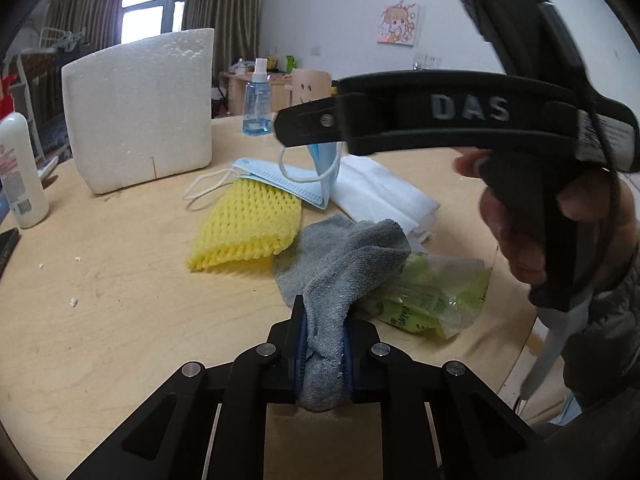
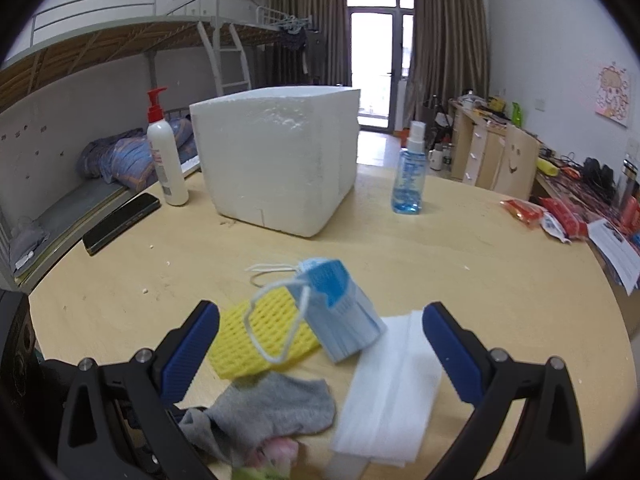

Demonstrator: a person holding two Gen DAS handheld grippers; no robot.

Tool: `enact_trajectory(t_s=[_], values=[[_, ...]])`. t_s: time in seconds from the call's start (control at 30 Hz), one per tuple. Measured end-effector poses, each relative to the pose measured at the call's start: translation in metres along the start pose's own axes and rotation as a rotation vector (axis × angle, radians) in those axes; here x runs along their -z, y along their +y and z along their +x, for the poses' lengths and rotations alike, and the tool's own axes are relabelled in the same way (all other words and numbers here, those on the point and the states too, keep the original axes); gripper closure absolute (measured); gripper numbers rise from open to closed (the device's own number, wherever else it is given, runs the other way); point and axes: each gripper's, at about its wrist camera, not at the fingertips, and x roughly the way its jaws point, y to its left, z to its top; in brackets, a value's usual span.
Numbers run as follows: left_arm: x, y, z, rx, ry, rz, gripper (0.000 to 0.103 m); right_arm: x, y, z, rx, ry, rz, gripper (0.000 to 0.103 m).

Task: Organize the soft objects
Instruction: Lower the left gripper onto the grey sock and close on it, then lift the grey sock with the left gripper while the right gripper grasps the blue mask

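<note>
Grey terry sock, lower centre of the left view: your left tool is clamped on its cuff, toe on the bench. Step: pick-up. Next, lift it clear toward the foam box, upper left. Right tool stands apart over the pleated blue mask.

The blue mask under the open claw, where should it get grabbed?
Grab the blue mask across its folded, pleated body, coming down from above. It sits tilted on the yellow net with the right claw already open around it. The thin ear loops would slip and dangle.
</note>
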Motion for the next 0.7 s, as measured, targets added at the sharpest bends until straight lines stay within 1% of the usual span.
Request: enact_trajectory(t_s=[0.03,0.1,0.17,0.23,0.3,0.37,0.4,0.43,0.5,0.57,0.7], values=[[0.0,0.001,0.0,0.003,-0.003,-0.001,0.088,-0.001,0.001,0.003,0.001,0.008,-0.001,0.001],[0.001,0.002,-0.001,0.011,-0.01,-0.005,0.088,-0.002,0.002,0.008,0.005,0.029,-0.008,0.007],[0.001,0.003,-0.003,0.018,-0.017,-0.009,0.088,-0.002,0.001,0.014,0.011,0.051,-0.014,0.022],[0.002,0.006,-0.002,0.016,-0.021,-0.016,0.088,0.0,-0.002,0.019,0.019,0.077,-0.007,0.031],[0.001,0.008,-0.001,0.014,-0.022,-0.021,0.088,0.002,-0.004,0.024,0.031,0.102,-0.005,0.037],[0.001,0.009,-0.001,0.015,-0.024,-0.023,0.088,0.003,-0.004,0.026,0.033,0.11,-0.005,0.055],[0.002,0.01,-0.004,0.016,-0.026,-0.026,0.088,0.003,-0.005,0.026,0.034,0.111,0.001,0.059],[0.005,0.011,-0.008,0.018,-0.03,-0.031,0.088,0.004,-0.006,0.027,0.033,0.113,0.006,0.065],[0.005,0.011,-0.01,0.022,-0.034,-0.038,0.088,0.004,-0.009,0.025,0.021,0.109,0.014,0.071],[0.007,0.012,-0.014,0.024,-0.037,-0.044,0.088,0.004,-0.01,0.021,0.009,0.094,0.009,0.08],[0.009,0.013,-0.023,0.016,-0.055,-0.035,0.089,0.001,-0.012,0.009,-0.003,0.048,0.022,0.081]])
